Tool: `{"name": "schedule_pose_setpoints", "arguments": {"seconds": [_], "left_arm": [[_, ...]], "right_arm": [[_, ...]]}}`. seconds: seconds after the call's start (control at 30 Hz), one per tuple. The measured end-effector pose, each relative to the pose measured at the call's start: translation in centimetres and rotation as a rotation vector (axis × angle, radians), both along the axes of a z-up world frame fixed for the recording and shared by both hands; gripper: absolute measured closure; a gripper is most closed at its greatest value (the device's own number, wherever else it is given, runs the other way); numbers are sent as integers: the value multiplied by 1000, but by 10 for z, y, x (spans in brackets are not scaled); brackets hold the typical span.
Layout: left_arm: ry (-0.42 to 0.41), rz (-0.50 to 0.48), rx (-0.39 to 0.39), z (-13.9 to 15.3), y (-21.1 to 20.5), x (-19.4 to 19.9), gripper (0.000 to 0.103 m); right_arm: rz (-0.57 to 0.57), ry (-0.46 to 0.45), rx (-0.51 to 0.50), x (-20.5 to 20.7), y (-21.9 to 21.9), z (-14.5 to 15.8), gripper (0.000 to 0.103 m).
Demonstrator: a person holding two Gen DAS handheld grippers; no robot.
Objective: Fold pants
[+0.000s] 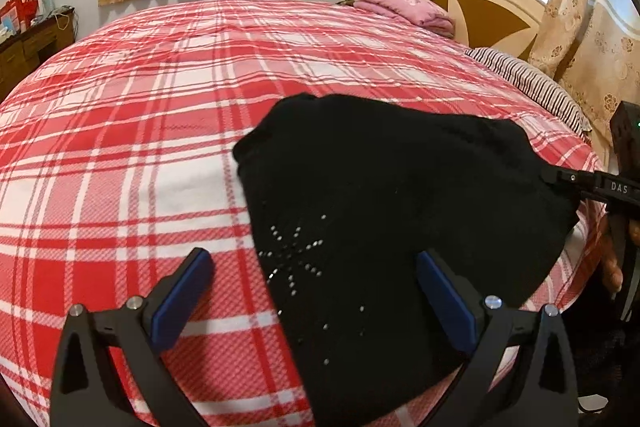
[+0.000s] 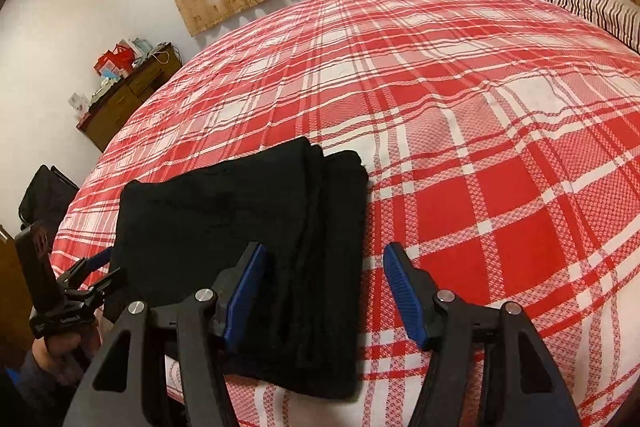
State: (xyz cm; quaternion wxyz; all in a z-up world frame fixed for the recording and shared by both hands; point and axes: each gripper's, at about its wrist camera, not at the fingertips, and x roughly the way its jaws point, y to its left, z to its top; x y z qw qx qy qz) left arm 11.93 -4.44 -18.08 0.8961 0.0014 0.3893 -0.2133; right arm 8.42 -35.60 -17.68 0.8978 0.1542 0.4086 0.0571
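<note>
the pants lie folded, black, on the plaid bed near its front edge. the left gripper hangs over them, jaws wide, nothing held. only the left view shows the studs on the cloth. the right view shows stacked fold edges, with the right gripper apart over their right edge, nothing pinched.

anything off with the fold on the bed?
Nothing stands out. The black pants lie folded on the plaid bedspread; layered edges stagger slightly at the far end. Both grippers, left and right, are open.
</note>
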Motion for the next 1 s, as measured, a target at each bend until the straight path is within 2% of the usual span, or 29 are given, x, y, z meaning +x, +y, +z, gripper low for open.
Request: {"name": "schedule_pose_setpoints", "arguments": {"seconds": [0.13,0.3,0.47,0.63,0.7,0.83,0.9,0.97,1.0], "left_arm": [[1,1,2,0,-1,2,0],[12,-8,-3,0,0,3,0],[6,-22,-6,1,-2,3,0],[-1,-28,-18,1,-2,2,0],[-3,-32,-25,2,-2,0,3],[0,-53,-56,4,-2,-2,15],[1,-55,-67,3,-2,-3,17],[1,-58,-87,4,0,-2,25],[4,-61,-99,4,0,-2,27]], "right_arm": [[7,-16,-7,0,4,-4,40],[20,-32,34,-2,8,-6,40],[8,-17,46,1,5,-9,46],[8,-7,-1,4,12,-10,46],[8,-7,-8,4,13,-11,46],[10,-16,-11,2,13,-11,46],[14,-21,-13,1,13,-10,46],[20,-25,8,1,11,-9,50],[28,-28,38,1,9,-9,58]]}}
